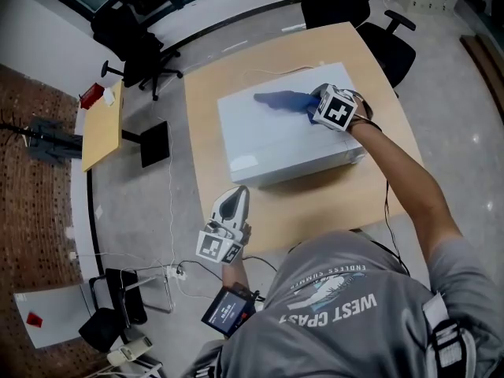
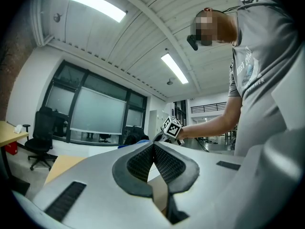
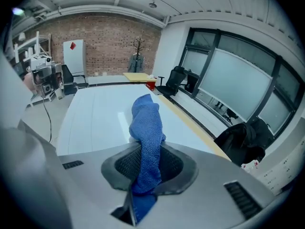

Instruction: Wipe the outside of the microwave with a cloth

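A white microwave (image 1: 276,136) stands on a wooden table (image 1: 315,203). My right gripper (image 1: 315,105) is over its top near the right end, shut on a blue cloth (image 1: 285,101) that trails left across the top. In the right gripper view the blue cloth (image 3: 147,137) is pinched between the jaws and lies on the white microwave top (image 3: 100,118). My left gripper (image 1: 231,203) hovers off the table's near left edge, shut and empty; in its own view the left gripper (image 2: 153,147) points level toward the microwave, with the right gripper's marker cube (image 2: 171,126) beyond.
The table's near strip in front of the microwave is bare wood. A black office chair (image 1: 370,14) stands behind the table. A smaller desk (image 1: 102,124) and another chair (image 1: 130,34) are at the left. Cables and a power strip (image 1: 175,272) lie on the floor.
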Action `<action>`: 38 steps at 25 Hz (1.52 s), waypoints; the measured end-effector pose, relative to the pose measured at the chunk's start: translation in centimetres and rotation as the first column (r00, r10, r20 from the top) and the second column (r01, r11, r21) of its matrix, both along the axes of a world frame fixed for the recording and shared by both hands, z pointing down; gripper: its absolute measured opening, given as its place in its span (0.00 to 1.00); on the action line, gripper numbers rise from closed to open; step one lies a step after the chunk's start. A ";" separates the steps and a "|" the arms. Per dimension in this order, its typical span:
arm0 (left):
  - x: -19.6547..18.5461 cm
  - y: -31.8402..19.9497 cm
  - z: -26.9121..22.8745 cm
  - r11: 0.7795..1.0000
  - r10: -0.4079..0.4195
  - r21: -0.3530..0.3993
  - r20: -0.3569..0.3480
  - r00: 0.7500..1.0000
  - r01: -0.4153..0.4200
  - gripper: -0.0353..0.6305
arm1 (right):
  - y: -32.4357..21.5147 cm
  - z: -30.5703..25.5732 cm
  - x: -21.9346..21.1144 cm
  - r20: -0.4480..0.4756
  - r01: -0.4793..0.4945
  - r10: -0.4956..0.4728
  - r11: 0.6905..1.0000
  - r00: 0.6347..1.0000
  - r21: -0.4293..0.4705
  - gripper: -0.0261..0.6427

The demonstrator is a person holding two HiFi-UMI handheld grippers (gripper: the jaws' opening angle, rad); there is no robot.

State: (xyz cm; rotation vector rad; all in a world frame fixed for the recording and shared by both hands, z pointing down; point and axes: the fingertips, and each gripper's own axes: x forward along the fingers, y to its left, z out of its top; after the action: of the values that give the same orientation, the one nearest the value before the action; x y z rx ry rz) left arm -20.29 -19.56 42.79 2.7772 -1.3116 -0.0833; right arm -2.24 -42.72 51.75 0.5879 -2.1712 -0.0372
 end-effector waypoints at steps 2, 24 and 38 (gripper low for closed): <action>1.0 -0.1 -0.3 1.000 0.007 0.001 0.004 1.000 -0.007 0.09 | -0.1 0.0 2.6 0.000 -0.028 0.028 1.000 1.000 -0.004 0.16; 10.5 -0.2 -1.9 1.000 -0.018 0.007 0.077 0.997 0.017 0.09 | -2.3 -1.3 18.8 0.483 -0.210 0.300 0.949 0.822 -0.234 0.16; 11.8 0.5 -1.3 0.998 -0.035 -0.045 0.139 0.990 0.041 0.09 | -3.3 -3.3 22.3 0.865 -0.278 0.328 0.932 0.379 -0.232 0.16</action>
State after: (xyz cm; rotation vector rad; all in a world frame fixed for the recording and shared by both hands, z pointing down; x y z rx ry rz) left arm -8.52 -19.04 41.46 2.7623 -1.3773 0.1396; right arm 20.04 -46.00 48.45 1.1764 -3.0298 0.7063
